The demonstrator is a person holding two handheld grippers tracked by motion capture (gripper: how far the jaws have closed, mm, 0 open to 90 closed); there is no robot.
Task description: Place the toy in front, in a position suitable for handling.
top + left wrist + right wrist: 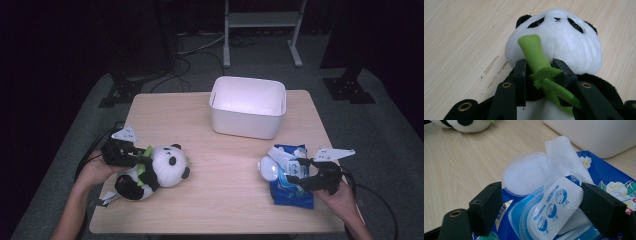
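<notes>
A panda plush (167,165) lies on its back at the table's front left, with a green felt bamboo stalk (534,52) on its chest. My left gripper (140,159) comes at it from the left. In the left gripper view the jaws (540,72) are shut on the plush at the neck, with the bamboo between them. At the front right lies a blue wet-wipe pack (290,197) with its clear lid (526,175) flipped open. A white wipe (562,157) sticks up and a sticker flap (556,207) is peeled back. My right gripper (544,207) stands open over the pack's opening.
A white plastic bin (245,125) stands at the back middle of the wooden table (225,200), its wall (594,135) just beyond the wipe pack. Bare wood lies between the plush and the pack. Cables and stand legs are on the floor behind.
</notes>
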